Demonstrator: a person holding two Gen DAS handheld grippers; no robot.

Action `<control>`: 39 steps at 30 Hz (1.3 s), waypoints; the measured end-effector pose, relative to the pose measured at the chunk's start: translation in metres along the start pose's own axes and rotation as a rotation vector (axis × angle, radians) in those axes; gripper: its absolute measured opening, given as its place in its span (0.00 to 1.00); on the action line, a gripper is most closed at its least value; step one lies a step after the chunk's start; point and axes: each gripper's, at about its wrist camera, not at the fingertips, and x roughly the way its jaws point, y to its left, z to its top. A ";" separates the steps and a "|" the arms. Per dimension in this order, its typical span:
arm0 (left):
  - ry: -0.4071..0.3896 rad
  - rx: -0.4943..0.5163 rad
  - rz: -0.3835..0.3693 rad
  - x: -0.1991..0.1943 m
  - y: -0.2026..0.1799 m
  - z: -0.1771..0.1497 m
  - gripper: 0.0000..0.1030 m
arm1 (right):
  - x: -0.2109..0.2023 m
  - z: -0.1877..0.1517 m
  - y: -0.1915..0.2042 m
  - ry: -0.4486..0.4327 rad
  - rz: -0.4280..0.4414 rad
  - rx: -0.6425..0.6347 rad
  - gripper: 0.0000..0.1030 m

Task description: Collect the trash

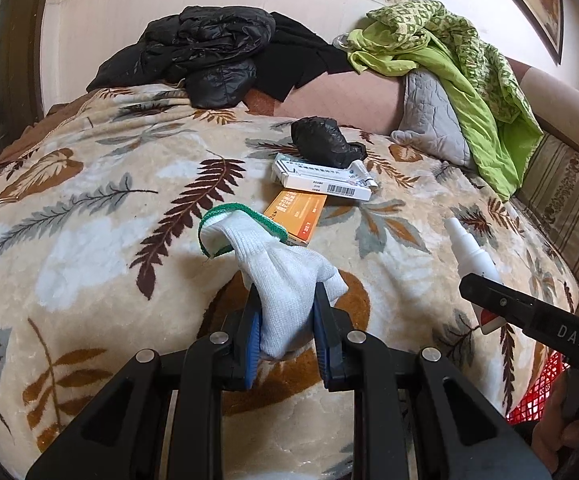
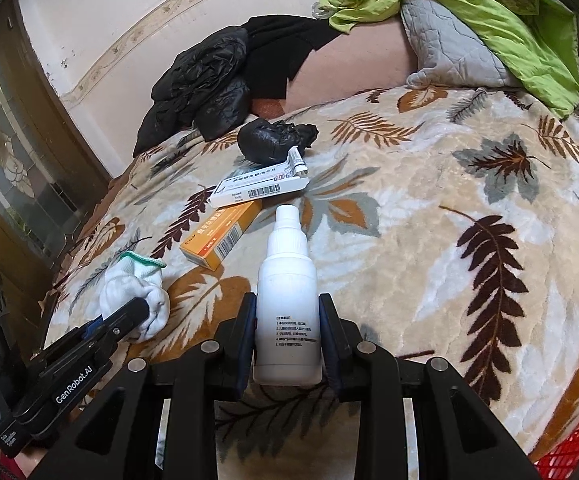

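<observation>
My left claw (image 1: 285, 320) is clenched on the white knit glove (image 1: 277, 268), blue pads pressing both sides, green cuff pointing away from me. My right claw (image 2: 287, 336) is clenched on the white spray bottle (image 2: 287, 300), nozzle forward, printed label facing up. Both are held over the leaf-print blanket (image 1: 89, 220), near its front edge, glove to the left of the bottle.

Further in, mid-blanket: an orange box (image 1: 297, 216) lies flat, a white barcode box (image 1: 321, 178) overlaps its far end, and a small white tube (image 2: 295, 160) rests on top of that. A crumpled black bag (image 1: 321, 140) touches the white box's far side.

At the blanket's back edge: a black jacket (image 1: 201, 56) on the left, a green cloth (image 1: 449, 52) draped over a grey pillow (image 1: 429, 120) at the right corner. Red mesh basket (image 1: 541, 388) just shows at the near right edge.
</observation>
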 end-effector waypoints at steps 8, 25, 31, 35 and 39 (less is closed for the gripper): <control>0.003 0.019 -0.027 -0.006 -0.006 0.000 0.21 | -0.005 -0.004 0.005 -0.008 0.001 -0.005 0.31; 0.047 -0.012 -0.035 -0.002 -0.001 -0.009 0.21 | -0.001 -0.005 0.006 0.007 0.047 0.000 0.31; 0.052 -0.010 -0.034 -0.001 -0.001 -0.008 0.21 | 0.005 -0.004 0.006 0.016 0.059 0.012 0.31; 0.052 -0.009 -0.035 0.001 -0.002 -0.008 0.21 | 0.006 -0.004 0.007 0.018 0.058 0.008 0.31; 0.048 -0.008 -0.034 0.001 -0.003 -0.007 0.21 | 0.005 -0.004 0.005 0.016 0.054 0.012 0.31</control>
